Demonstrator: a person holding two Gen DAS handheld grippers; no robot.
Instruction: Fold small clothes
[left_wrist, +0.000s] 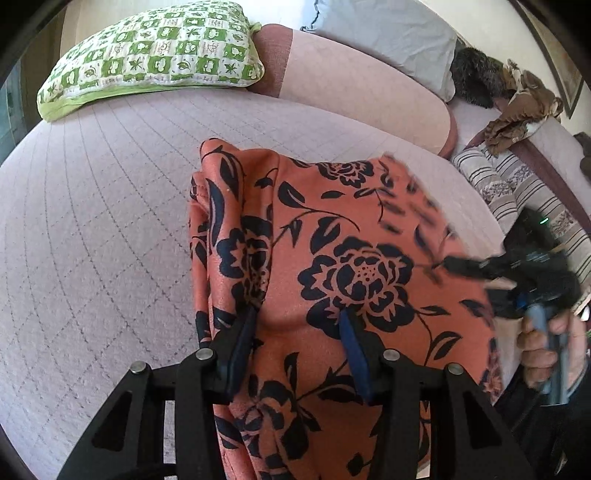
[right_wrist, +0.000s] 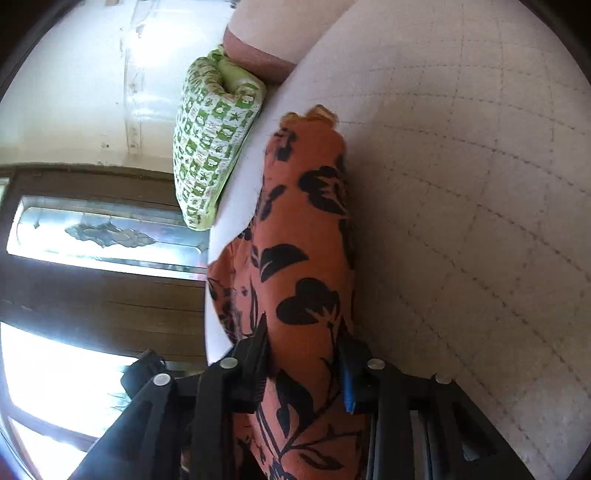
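An orange garment with a black floral print hangs lifted over the quilted pink bed. My left gripper has its blue-padded fingers pressed into the cloth and is shut on it. My right gripper shows blurred at the right of the left wrist view, pinching the garment's far edge. In the right wrist view the garment runs bunched between the fingers of my right gripper, which is shut on it. The bed lies behind.
A green and white checked pillow lies at the head of the bed, also in the right wrist view. A pink bolster, a grey pillow, striped bedding and brown cloth sit at the right. A wooden door stands beside the bed.
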